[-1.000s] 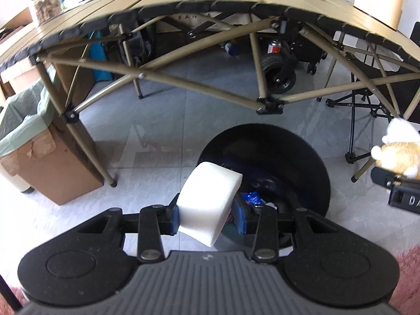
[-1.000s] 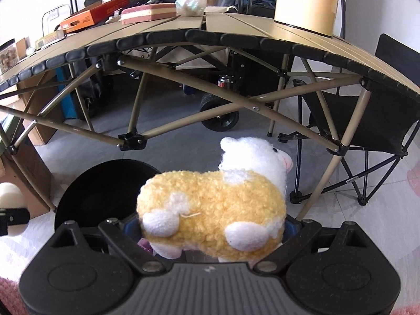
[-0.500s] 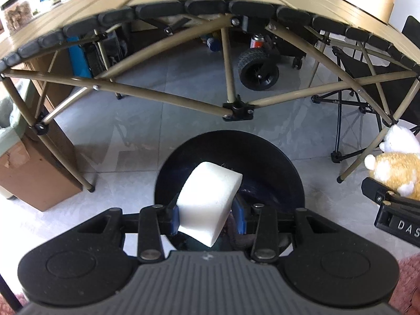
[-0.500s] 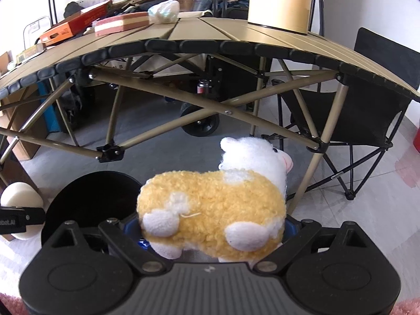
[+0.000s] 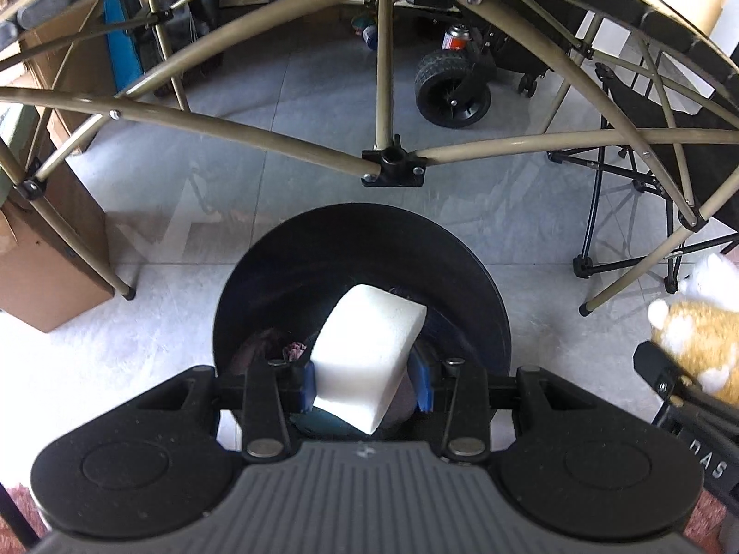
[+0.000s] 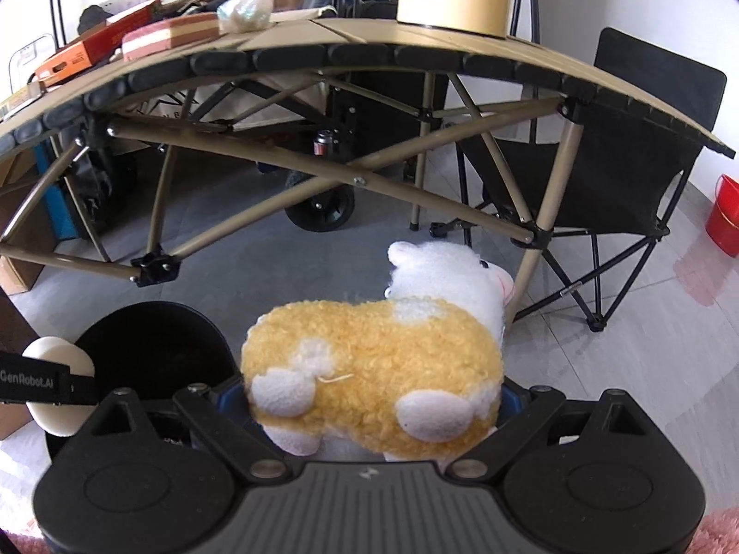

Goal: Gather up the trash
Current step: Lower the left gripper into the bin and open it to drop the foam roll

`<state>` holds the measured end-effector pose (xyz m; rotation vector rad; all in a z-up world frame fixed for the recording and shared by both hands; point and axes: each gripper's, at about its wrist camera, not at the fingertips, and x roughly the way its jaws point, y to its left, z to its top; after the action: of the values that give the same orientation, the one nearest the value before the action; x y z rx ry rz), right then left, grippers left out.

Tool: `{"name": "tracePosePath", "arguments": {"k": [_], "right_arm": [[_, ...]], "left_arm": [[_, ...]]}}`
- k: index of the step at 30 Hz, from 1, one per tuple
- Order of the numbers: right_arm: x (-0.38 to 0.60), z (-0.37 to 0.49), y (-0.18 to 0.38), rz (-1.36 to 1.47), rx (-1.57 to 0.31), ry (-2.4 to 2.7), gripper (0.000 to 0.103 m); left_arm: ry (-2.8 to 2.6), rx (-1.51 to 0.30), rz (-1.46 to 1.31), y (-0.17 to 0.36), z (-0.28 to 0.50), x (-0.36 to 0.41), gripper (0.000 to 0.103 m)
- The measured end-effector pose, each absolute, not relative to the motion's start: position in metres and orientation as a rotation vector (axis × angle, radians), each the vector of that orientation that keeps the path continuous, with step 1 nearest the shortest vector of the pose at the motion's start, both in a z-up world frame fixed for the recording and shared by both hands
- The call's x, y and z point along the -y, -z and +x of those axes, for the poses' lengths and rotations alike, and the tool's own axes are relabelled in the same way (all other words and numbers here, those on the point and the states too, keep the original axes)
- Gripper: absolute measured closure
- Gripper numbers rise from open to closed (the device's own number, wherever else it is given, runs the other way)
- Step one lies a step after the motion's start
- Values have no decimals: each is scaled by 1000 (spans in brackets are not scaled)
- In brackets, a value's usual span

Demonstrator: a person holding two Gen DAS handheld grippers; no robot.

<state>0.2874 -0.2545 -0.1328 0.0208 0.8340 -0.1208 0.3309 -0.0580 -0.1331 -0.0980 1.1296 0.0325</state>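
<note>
My left gripper (image 5: 365, 381) is shut on a white foam block (image 5: 367, 355) and holds it over the open mouth of a round black trash bin (image 5: 360, 231) on the floor. Some trash lies inside the bin, mostly hidden. My right gripper (image 6: 369, 397) is shut on a yellow and white plush sheep (image 6: 374, 360), to the right of the bin (image 6: 152, 337). The sheep also shows at the right edge of the left wrist view (image 5: 697, 337). The foam block shows at the left edge of the right wrist view (image 6: 55, 355).
A folding camp table (image 6: 415, 55) with tan cross bars (image 5: 258, 134) stands just behind the bin. A cardboard box (image 5: 41, 272) sits at the left, a black folding chair (image 6: 623, 175) at the right, a red bucket (image 6: 725, 217) far right. A wheeled cart (image 5: 452, 83) stands under the table.
My left gripper has moved forward and down with the foam block, from the bin's near edge to over its mouth. The right gripper has drifted right and lifted slightly, still holding the sheep.
</note>
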Motion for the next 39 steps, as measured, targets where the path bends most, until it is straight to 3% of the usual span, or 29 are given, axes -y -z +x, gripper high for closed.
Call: {"name": "tracePosePath", "arguments": {"k": [22,24,26,28,39], "right_arm": [[255,293,143,21,-872,154,8],[255,293,143,20,-872,154,8],[255,293,143,19,-874,155,8],[256,293,143,18,-874,157,8],[255,292,144,15,-876,156,8]], "left_arm": [[-83,-1215,-160,155,345,65,60],[-82,-1212,-157,153,344,65,48],[-81,-1208,-170,152,344,65,13],[-79,-1207,-204,151,344,62,0],[-113,-1228,-217,153,343,55,0]]}}
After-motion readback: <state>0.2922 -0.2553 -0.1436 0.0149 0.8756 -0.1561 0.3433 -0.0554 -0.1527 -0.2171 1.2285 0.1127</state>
